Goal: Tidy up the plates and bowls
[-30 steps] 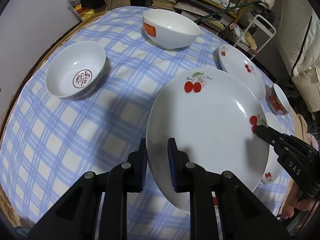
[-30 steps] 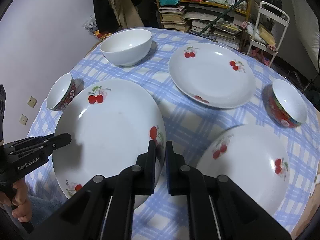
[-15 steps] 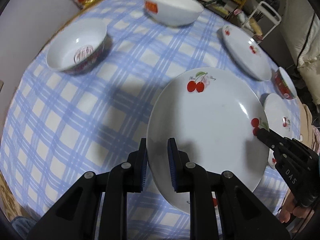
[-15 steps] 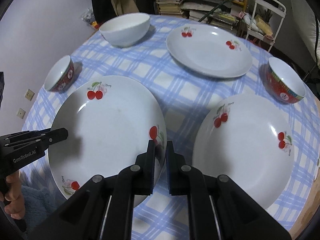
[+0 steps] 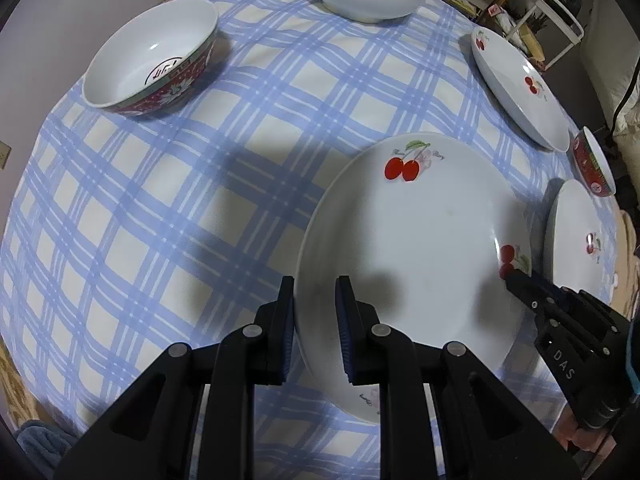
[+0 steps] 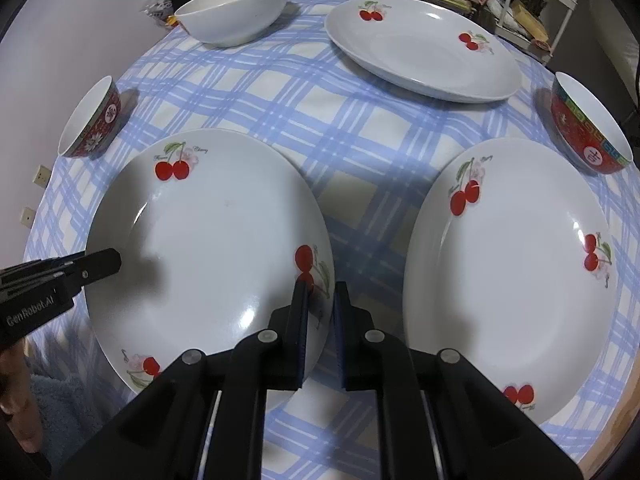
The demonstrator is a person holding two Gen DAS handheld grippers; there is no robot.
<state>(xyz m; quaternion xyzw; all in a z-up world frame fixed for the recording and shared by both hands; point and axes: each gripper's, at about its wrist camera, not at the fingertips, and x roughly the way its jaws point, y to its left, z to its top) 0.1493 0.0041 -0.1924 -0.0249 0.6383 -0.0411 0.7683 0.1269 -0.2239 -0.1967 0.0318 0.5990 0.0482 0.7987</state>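
— Both grippers are on one plate here: the left gripper has its jaws narrowed onto the plate's left rim, one pad above and one below, and the right gripper is pinched the same way on the opposite rim.

— Why two grippers for one plate?

— It looks wide and shallow, so a single pinch at the edge would likely let it tip. Held at opposite rims, it sits level over the checked tablecloth, and the shadow beneath suggests it's lifted clear.

— Where's it headed?

— Best guess, the second plate, flat on the cloth just beside it on the right. Same cherry pattern, same size, so stacking makes sense. A third plate lies farther back.

— And the bowls?

— Untouched, and well apart: a red bowl far left, another red bowl far right, a white bowl at the back. Those probably nest later.

— Any risk?

— The lower pads. Set down on the second plate, they'd be caught between the two rims, so the release needs care.
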